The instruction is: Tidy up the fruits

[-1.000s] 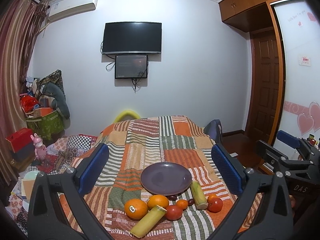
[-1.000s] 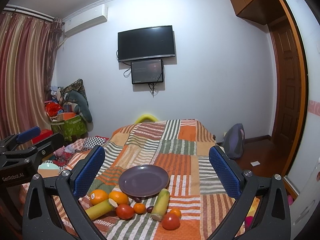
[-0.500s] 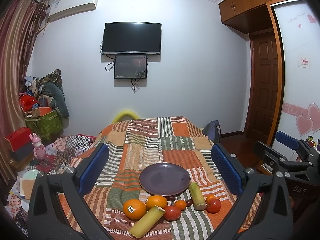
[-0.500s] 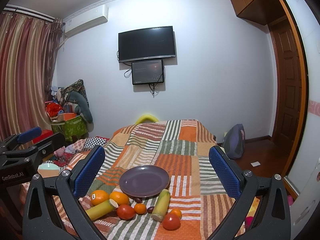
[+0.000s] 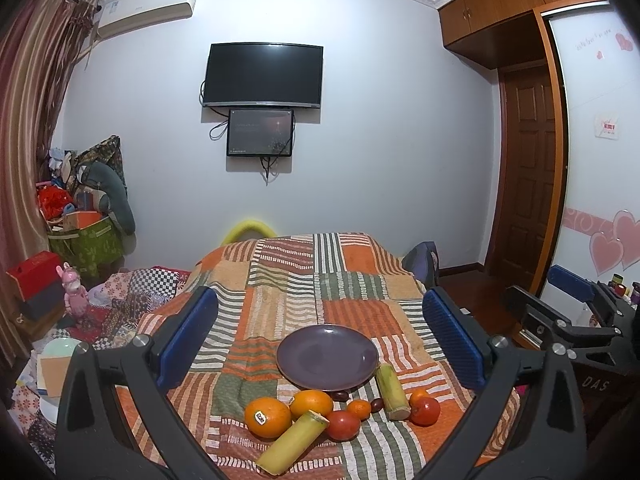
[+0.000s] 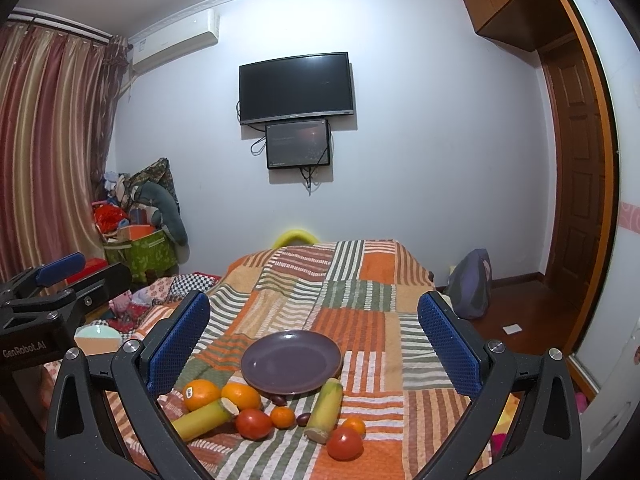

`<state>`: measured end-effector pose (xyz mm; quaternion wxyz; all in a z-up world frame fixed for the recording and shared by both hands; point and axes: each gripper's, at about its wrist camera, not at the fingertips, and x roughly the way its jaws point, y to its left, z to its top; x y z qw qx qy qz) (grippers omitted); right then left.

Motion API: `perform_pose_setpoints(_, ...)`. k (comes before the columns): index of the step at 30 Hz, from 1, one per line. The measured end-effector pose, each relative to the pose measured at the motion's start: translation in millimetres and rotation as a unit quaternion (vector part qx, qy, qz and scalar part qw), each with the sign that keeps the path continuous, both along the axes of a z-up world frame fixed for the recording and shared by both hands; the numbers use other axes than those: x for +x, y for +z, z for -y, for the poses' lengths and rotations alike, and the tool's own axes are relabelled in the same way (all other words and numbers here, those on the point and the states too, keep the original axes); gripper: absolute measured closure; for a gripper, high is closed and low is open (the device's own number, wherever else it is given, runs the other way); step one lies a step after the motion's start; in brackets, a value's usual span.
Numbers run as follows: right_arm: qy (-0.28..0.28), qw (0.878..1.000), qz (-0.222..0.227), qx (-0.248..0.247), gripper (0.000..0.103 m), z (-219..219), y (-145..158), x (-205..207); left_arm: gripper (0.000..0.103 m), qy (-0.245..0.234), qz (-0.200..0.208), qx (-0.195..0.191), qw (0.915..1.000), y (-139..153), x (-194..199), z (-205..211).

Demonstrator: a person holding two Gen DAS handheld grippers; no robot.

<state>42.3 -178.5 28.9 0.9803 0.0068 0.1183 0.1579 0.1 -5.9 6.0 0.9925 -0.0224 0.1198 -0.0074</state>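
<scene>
An empty purple plate (image 5: 327, 357) (image 6: 291, 361) sits on a striped patchwork cloth (image 5: 288, 280) (image 6: 352, 292). In front of it lie two oranges (image 5: 268, 417) (image 6: 201, 395), two red tomatoes (image 5: 343, 425) (image 6: 345, 443), small tangerines (image 5: 358, 408) (image 6: 282, 417), dark dates (image 5: 340, 395) (image 6: 303, 419) and two sugarcane pieces (image 5: 292, 448) (image 6: 325, 410). My left gripper (image 5: 320, 344) is open and empty, above and behind the fruit. My right gripper (image 6: 314, 344) is open and empty too. Each gripper shows at the edge of the other's view: the right one (image 5: 576, 320), the left one (image 6: 48, 304).
The cloth covers a bed or table that runs toward the back wall. A cluttered floor with boxes and a green bag (image 5: 86, 244) lies to the left. A dark backpack (image 6: 470, 284) and a wooden door (image 5: 528, 168) are on the right.
Both grippers drifted only slightly; the fruit and plate sit a little lower-left in the left wrist view. Nothing was grasped or moved.
</scene>
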Motion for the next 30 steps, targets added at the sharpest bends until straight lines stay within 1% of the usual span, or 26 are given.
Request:
perform_pose_setpoints(5,0.003,1.0,0.003,-0.004,0.0,-2,-1,0,0.0,-0.008,-0.005,-0.005,0.9999,-3,3,-2)
perform_pose_setpoints(9,0.017,1.0,-0.002,-0.006,0.0,-4,-4,2,0.0,-0.008,-0.007,-0.005,0.9999,-6,7,-5)
perform_pose_setpoints(12,0.024,1.0,-0.009,-0.013,0.006,-8,-7,7,0.011,-0.005,-0.017,-0.003,0.9998,-11,12,-8)
perform_pose_setpoints(14,0.029,0.999,-0.017,-0.017,0.013,-9,-11,9,0.015,-0.007,-0.032,-0.005,0.9995,-17,18,-10)
perform_pose_setpoints(17,0.038,0.998,-0.036,-0.02,0.019,-10,-19,16,0.02,-0.009,-0.054,-0.007,0.9984,-28,28,-17)
perform_pose_setpoints(19,0.041,0.998,-0.051,-0.024,0.023,-10,-27,21,0.027,-0.013,-0.074,-0.004,0.9972,-37,35,-22)
perform_pose_setpoints(20,0.041,0.997,-0.058,-0.025,0.025,-9,-30,24,0.029,-0.015,-0.086,-0.004,0.9962,-42,39,-24)
perform_pose_setpoints(24,0.043,0.994,-0.098,-0.028,0.032,-8,-47,37,0.033,-0.023,-0.134,-0.012,0.9906,-64,52,-36)
perform_pose_setpoints(27,0.043,0.99,-0.13,-0.029,0.038,-5,-59,45,0.035,-0.025,-0.165,-0.008,0.986,-83,61,-42)
perform_pose_setpoints(30,0.04,0.986,-0.159,-0.033,0.043,-2,-71,50,0.039,-0.032,-0.195,-0.009,0.9802,-102,68,-46)
